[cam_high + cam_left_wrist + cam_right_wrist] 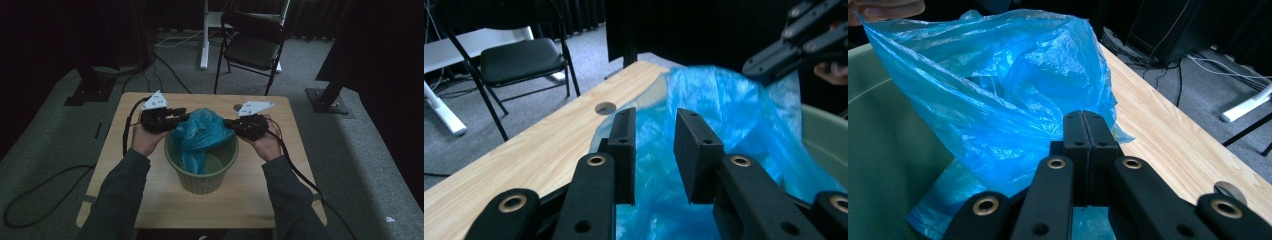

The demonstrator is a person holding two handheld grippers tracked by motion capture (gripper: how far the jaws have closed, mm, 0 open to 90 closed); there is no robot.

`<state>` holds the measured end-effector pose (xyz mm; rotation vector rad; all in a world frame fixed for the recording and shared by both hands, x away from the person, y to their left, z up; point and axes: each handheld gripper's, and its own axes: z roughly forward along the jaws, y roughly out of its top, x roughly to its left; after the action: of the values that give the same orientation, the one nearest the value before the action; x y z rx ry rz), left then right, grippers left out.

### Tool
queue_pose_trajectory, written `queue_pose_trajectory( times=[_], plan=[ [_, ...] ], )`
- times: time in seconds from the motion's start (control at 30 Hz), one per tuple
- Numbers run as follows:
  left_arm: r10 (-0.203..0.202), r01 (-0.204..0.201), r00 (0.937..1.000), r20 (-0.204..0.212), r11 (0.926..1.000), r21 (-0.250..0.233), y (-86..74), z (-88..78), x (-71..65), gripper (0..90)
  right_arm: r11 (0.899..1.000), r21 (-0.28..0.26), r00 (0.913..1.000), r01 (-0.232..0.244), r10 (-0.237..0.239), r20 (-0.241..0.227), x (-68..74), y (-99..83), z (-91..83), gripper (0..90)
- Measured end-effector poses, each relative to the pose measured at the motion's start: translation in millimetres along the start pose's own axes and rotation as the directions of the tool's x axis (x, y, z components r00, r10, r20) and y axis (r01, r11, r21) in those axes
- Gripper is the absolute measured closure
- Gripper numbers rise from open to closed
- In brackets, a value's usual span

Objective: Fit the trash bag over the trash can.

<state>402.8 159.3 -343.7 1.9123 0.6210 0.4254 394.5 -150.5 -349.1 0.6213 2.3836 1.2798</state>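
Observation:
A blue plastic bag [200, 132] stands bunched inside a pale green bin [200, 182] in the middle of a small wooden table [150, 200]. My left gripper [185, 116] is at the bag's left top edge. In the left gripper view it [654, 135] is open, with the blue bag [734, 115] showing through the gap between its jaws. My right gripper [226, 121] is at the bag's right top edge. In the right gripper view it [1088, 125] is shut on the bag [998, 100], with the bin's wall [883, 150] to the left.
A black folding chair [252, 45] stands beyond the table's far edge. The table has a round hole [237, 107] near its far edge. Cables [45, 190] trail over the grey carpet on the left, and dark stand bases [327, 97] sit on both sides.

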Motion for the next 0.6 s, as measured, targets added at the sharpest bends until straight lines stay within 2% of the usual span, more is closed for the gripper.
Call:
queue_pose_trajectory(
  times=[0.2,0.23,0.3,0.33,0.4,0.5,0.6],
  plan=[
    [-0.014,0.014,0.9997,0.019,0.9996,-0.023,4.2,-1.0,0.2,64.6,1.0,0.003,1.0,0.008,-0.008,-0.004,1.6,-0.5,1.0,89.7],
    [-0.018,0.019,0.9991,0.039,0.9995,-0.023,6.8,0.5,0.3,64.6,1.0,0.0,0.9999,0.013,-0.013,-0.006,2.2,-0.5,1.5,89.7],
    [-0.016,0.017,0.9985,0.052,0.9997,-0.016,8.9,3.2,0.0,57.5,1.0,-0.002,0.9998,0.015,-0.015,-0.011,3.9,-0.4,2.6,89.7],
    [-0.029,0.03,0.9968,0.075,0.9995,-0.012,9.5,7.2,0.7,54.7,1.0,-0.003,0.9998,0.016,-0.016,-0.014,4.4,-0.4,3.2,89.7],
    [-0.029,0.03,0.9968,0.075,0.9995,-0.012,9.5,7.2,0.7,53.7,1.0,-0.003,0.9997,0.016,-0.016,-0.016,4.6,-0.5,3.5,89.7],
    [-0.056,0.052,0.9932,0.102,0.998,0.036,9.9,19.2,1.2,50.9,1.0,-0.005,0.9996,0.019,-0.02,-0.021,5.1,-0.4,4.1,89.8],
    [-0.053,0.046,0.9932,0.103,0.9963,0.072,11.2,28.1,-1.9,51.8,1.0,-0.008,0.9994,0.024,-0.024,-0.023,5.9,0.0,4.2,89.8]
  ],
)
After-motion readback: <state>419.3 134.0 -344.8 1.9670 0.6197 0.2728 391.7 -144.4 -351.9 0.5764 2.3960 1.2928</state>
